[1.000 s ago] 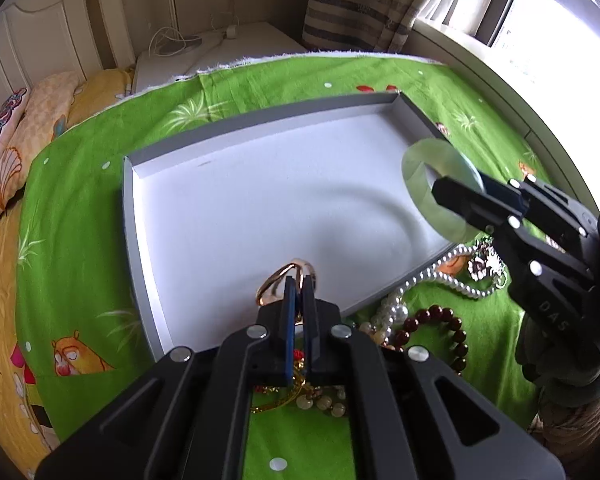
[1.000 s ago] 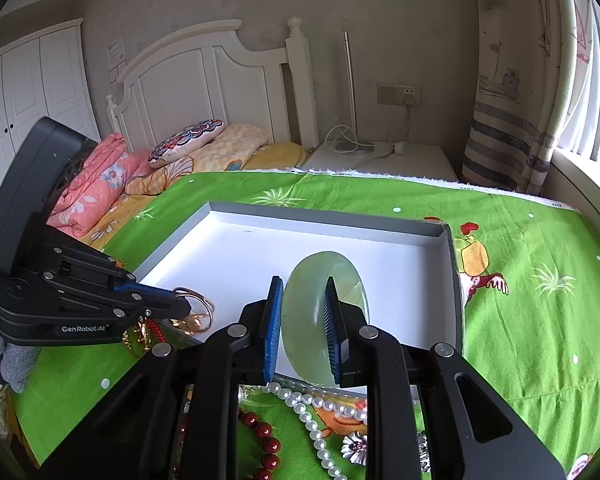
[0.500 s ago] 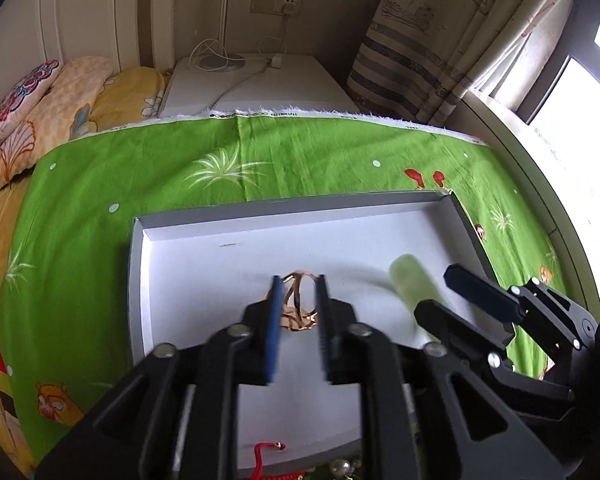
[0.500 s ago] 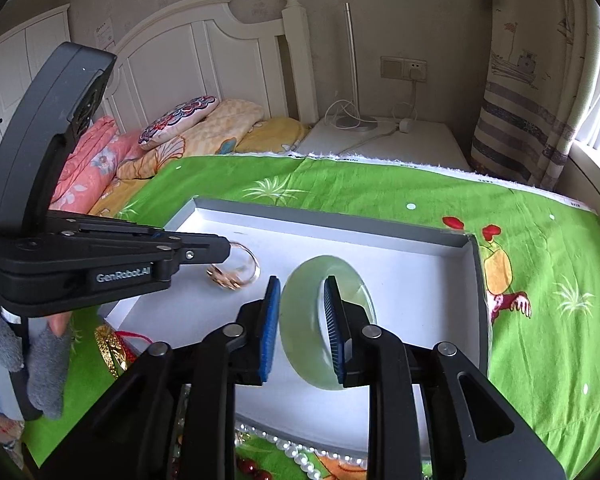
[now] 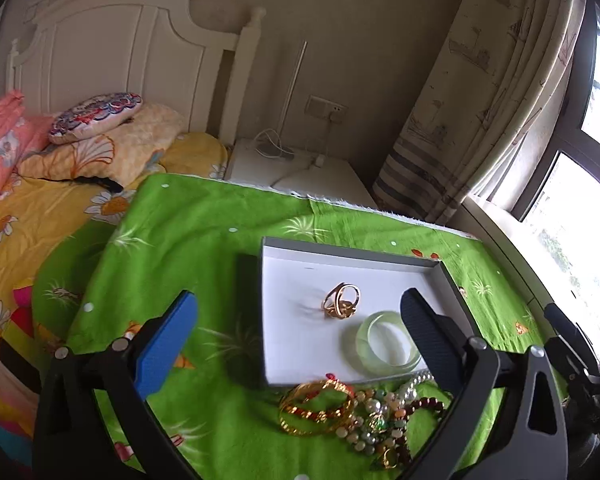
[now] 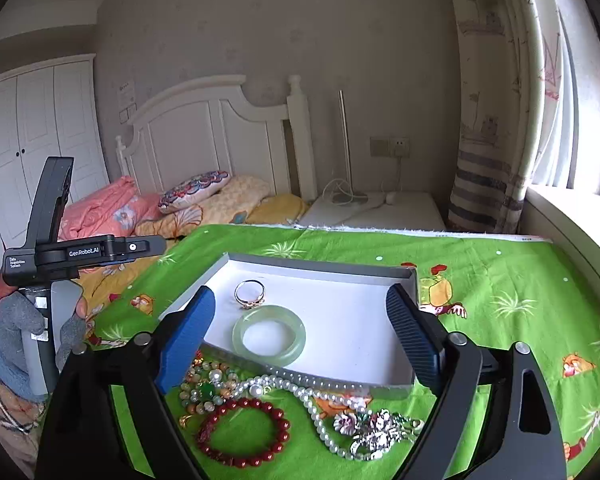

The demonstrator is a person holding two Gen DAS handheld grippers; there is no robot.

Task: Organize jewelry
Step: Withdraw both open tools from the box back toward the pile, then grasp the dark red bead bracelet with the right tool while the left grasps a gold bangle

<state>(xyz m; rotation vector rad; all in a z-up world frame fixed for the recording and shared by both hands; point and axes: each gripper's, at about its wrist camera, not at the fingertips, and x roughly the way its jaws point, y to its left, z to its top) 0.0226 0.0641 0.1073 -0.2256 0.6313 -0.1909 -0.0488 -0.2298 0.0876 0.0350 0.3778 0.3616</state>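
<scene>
Green bangle point(image 6: 269, 333) lies near tray's front rim point(image 6: 320, 378), both claws opening.

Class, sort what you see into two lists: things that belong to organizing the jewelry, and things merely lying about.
Belongs to the job:
tray
gold ring
jade bangle
pearl necklace
red bead bracelet
gold bangles

Lying about:
pillows
charger cable
curtain

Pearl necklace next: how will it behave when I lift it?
The pearl necklace is a long beaded strand, so it will probably hang limp. It drapes over the tray edge and lies against the silver flower piece, so it may snag or drag that along.
</scene>
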